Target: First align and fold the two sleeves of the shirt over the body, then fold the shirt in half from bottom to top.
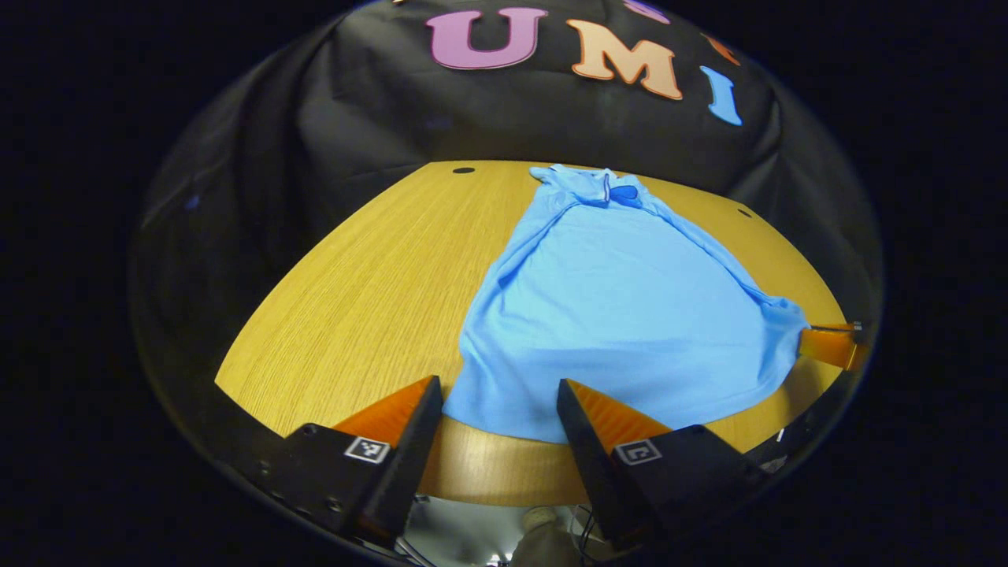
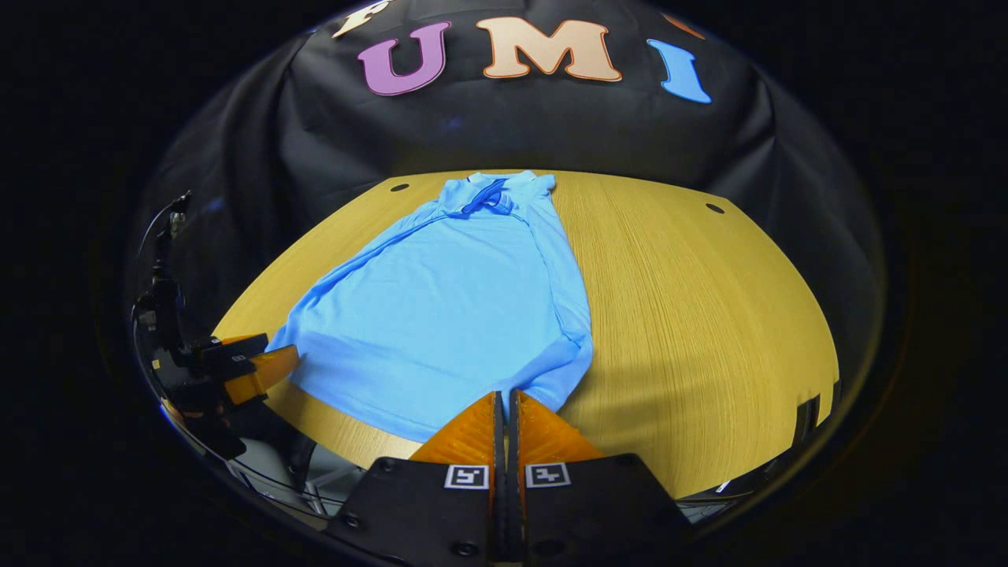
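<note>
Desk: Wooden counter (image 1: pixel 354 315) in a cloth-walled booth. Where on it, the shirt (image 1: pixel 614 315)?

Photographer: Spread flat along the middle, collar (image 1: pixel 606 189) toward the far wall, hem (image 1: pixel 520 421) at the near edge. Narrow in outline, sides apparently turned in over the body already, so probably laid ready for the bottom-to-top fold.

Desk: And at the hem?

Photographer: Right gripper (image 2: pixel 504 394) at the right-hand corner, jaws pressed together with the cloth's edge between the tips; corner drawn out to a point toward it, as seen from the left gripper view (image 1: pixel 827 346). Held that way, most likely, to keep the hem taut and straight.

Desk: Other side?

Photographer: Left gripper (image 1: pixel 498 386) low at the near edge, jaws wide apart, straddling the left stretch of the hem without touching it. Seemingly lined up to take a matching pinch, so both corners can rise together.

Desk: Risk?

Photographer: Uneven lift, possibly, with just one corner gripped.
</note>
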The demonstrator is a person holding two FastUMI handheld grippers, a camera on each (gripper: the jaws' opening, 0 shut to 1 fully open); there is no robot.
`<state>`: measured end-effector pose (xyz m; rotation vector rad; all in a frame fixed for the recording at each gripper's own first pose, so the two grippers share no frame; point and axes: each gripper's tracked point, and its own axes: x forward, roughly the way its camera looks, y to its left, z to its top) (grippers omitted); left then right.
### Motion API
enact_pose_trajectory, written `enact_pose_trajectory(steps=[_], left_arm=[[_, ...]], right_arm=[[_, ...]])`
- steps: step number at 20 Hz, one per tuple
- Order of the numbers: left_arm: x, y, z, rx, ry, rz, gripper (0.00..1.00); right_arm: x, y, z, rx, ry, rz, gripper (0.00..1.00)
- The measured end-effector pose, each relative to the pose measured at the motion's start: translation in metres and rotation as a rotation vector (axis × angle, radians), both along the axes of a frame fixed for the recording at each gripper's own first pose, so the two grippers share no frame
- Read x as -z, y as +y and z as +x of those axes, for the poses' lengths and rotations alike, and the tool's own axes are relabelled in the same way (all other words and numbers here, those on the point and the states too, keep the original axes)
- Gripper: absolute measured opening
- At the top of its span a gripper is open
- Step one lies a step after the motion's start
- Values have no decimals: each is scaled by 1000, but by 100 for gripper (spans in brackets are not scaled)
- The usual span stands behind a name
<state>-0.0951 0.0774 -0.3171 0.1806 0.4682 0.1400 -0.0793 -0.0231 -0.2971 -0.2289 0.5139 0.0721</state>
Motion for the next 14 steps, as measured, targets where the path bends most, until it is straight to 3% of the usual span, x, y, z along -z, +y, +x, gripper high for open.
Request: enact_pose_trajectory(steps=[1,2,3,5,10,14], left_arm=[[1,-5,2,1,-9,-16,58],[1,-10,4,7,-9,-38,45],[3,-11,6,0,-14,-47,19],[2,-11,6,-13,-19,-65,0],[-8,-12,8,-21,-20,-106,0],[-48,-23,27,-1,-92,-155,0]], right_arm=[[-1,0,0,-2,1,2,3],[-1,0,0,-3,3,1,3],[1,0,-1,-3,4,0,3],[1,0,1,-5,5,3,3],[-10,2,7,0,-26,13,3],[-27,2,25,-8,-66,6,3]])
